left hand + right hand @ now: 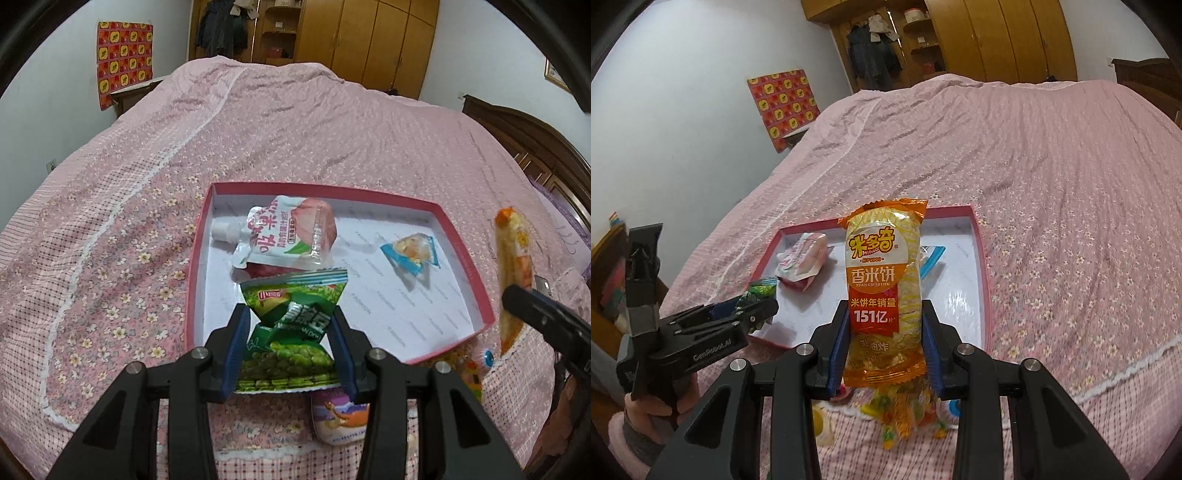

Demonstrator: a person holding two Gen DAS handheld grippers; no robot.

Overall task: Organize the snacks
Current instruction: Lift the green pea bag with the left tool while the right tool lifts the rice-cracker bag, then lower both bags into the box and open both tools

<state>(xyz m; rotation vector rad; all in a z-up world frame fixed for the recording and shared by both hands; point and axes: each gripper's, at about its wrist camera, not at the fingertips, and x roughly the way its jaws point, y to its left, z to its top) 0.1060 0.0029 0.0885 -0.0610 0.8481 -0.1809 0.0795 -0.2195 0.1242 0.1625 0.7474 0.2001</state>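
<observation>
The left gripper (290, 328) pinches a green pea packet (291, 332) over the red tray (476, 280) on the bed; the right gripper (886, 339) clamps an upright rice-cracker pack (882, 291) (held low). Both crinkly wrappers might slip, landing outside the tray.

Green pea packet (291, 332) pinched; rice-cracker pack (882, 295) upright.

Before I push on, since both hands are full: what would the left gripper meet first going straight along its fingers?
Probably the peach drink pouch in the red box, beyond the held green pea packet; depth is unclear.
</observation>
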